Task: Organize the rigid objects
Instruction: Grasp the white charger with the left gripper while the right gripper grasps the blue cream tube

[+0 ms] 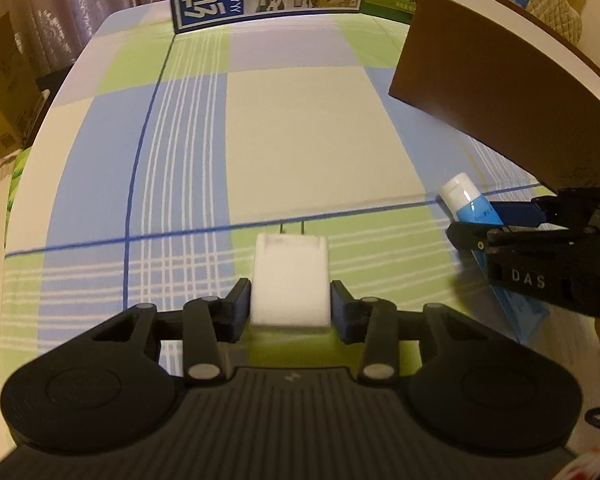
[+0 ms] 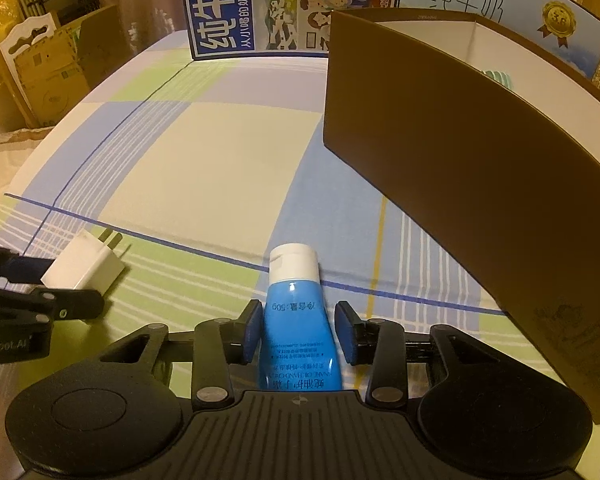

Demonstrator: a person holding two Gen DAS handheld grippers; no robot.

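A white charger plug (image 1: 288,276) lies on the plaid cloth with its prongs pointing away. My left gripper (image 1: 290,312) is shut on it, a blue pad pressed to each side. From the right wrist view the same charger (image 2: 88,264) sits in the left gripper (image 2: 56,284) at the left edge. A blue tube with a white cap (image 2: 296,312) is clamped in my right gripper (image 2: 298,328), cap forward and low over the cloth. In the left wrist view the tube (image 1: 466,200) and right gripper (image 1: 480,220) are at the right. An open brown box (image 2: 460,160) stands right of the tube.
The brown box (image 1: 500,92) has white inner walls and something pale green inside. Printed milk cartons (image 2: 292,4) stand along the table's far edge. Cardboard boxes (image 2: 44,76) sit off the table at the left. The plaid cloth (image 1: 300,128) covers the table.
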